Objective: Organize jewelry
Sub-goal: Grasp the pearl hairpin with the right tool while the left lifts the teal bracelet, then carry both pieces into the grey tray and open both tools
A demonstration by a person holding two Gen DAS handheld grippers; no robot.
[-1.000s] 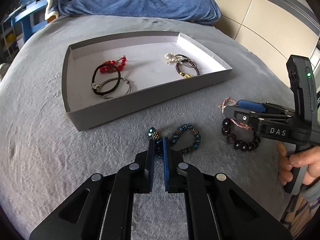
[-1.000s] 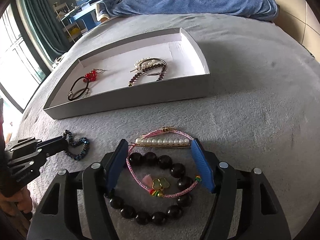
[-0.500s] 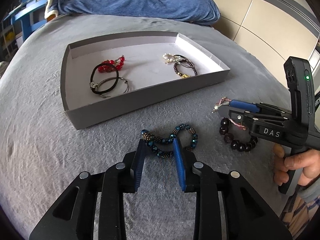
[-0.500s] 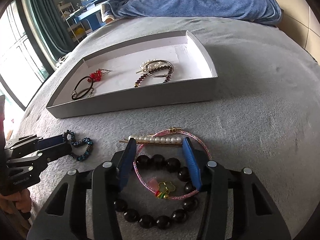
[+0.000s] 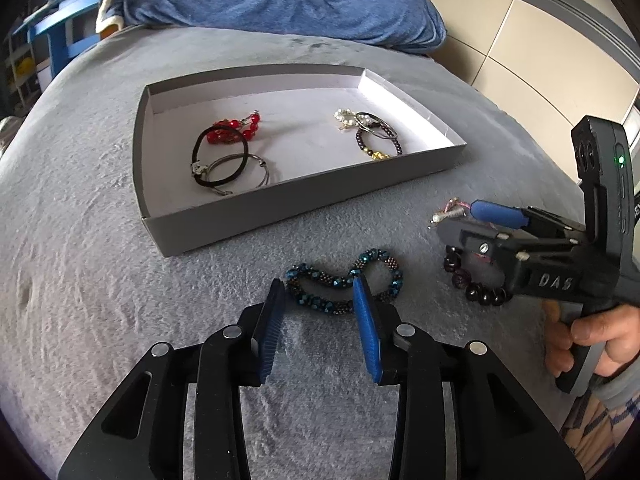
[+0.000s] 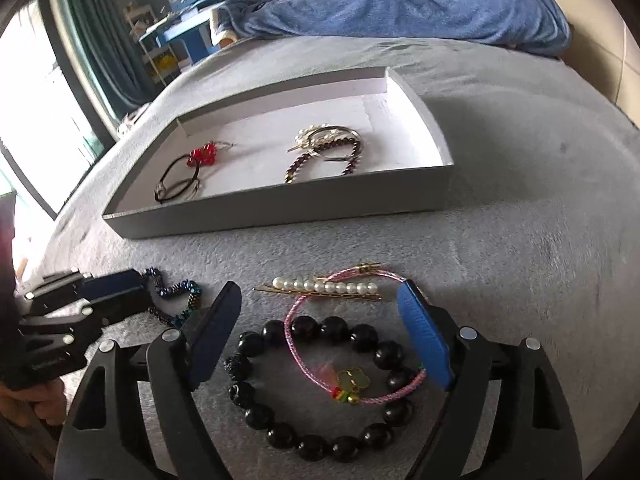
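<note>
Both tongs (image 5: pixel 318 294) (image 6: pixel 320 300) just opened; bracelets prob. untouched.

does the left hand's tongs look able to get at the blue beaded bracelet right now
Probably yes. The left tongs stand open, jaws just widened, right at the blue beaded bracelet lying loose on the grey blanket. Nothing lies over it; the right tongs work beside it.

Grey plush bedspread (image 5: pixel 100 240) is spread wide. Blue blanket (image 6: pixel 420 4) is bunched at the far end. Blue shelving (image 6: pixel 188 36) with books is seen beyond. Bright window (image 6: pixel 36 92), teal curtain (image 6: pixel 100 40). Beige panelled wall (image 5: pixel 540 40).
</note>
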